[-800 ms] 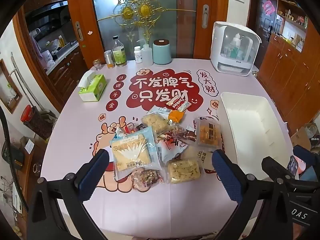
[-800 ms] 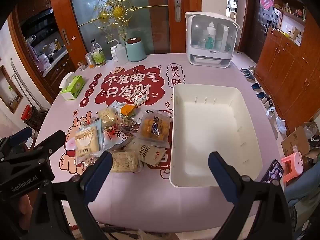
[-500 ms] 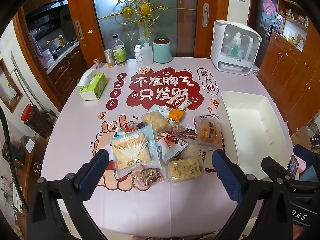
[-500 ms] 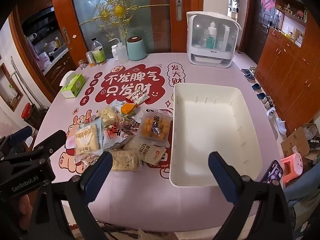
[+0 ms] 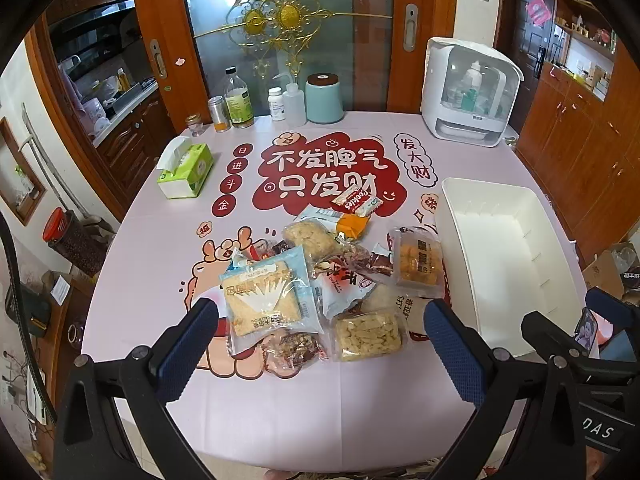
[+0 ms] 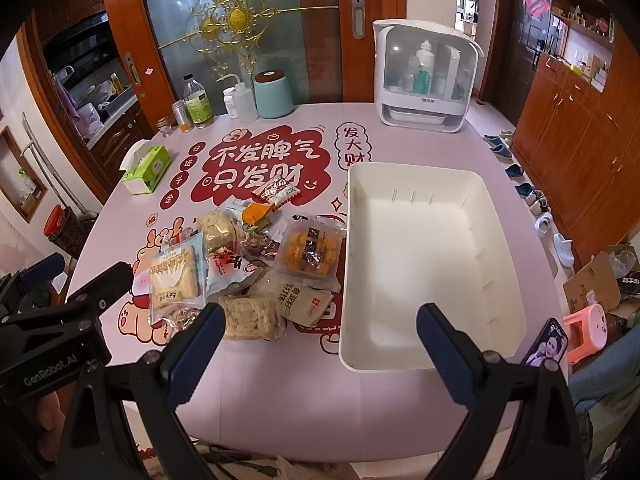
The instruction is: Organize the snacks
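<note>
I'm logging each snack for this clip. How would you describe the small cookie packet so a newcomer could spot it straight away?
Start at the white bin on the pink table; the snack pile lies directly left of it. At the pile's far edge, on the red slogan print, lies the cookie packet. It is the smallest, slim and red-and-white, and set slightly apart from the clear-wrapped pastries.

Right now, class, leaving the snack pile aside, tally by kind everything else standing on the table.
Bottles: 3
Small jars: 2
Teal canister: 1
Tissue box: 1
White bin: 1
White countertop cabinet: 1
Total: 9
</note>
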